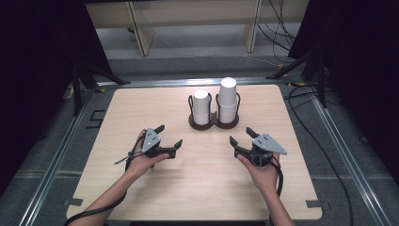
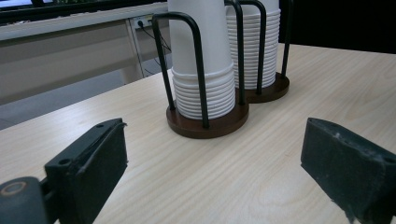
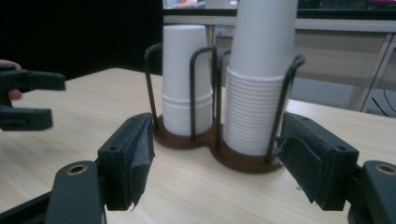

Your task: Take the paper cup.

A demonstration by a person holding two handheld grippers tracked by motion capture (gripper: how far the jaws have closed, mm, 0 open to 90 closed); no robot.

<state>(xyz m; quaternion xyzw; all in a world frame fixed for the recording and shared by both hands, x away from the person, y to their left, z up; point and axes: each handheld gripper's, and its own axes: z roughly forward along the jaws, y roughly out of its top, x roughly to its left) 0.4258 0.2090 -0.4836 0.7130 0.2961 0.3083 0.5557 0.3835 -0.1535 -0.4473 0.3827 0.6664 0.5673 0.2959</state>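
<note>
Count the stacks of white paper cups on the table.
2: a shorter stack in the holder's left ring, a taller stack in its right ring. None looks hidden.

Pale wooden bench [image 1: 197, 19] and loose black cables [image 1: 282, 28] beyond the table [image 1: 141, 113].

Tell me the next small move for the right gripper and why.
Probably ease the right gripper forward toward the taller cup stack. Its jaws stand open with nothing between them, short of the holder, and in the right gripper view that stack sits straight ahead between the jaws. The left gripper is open too and apart from the cups.
</note>
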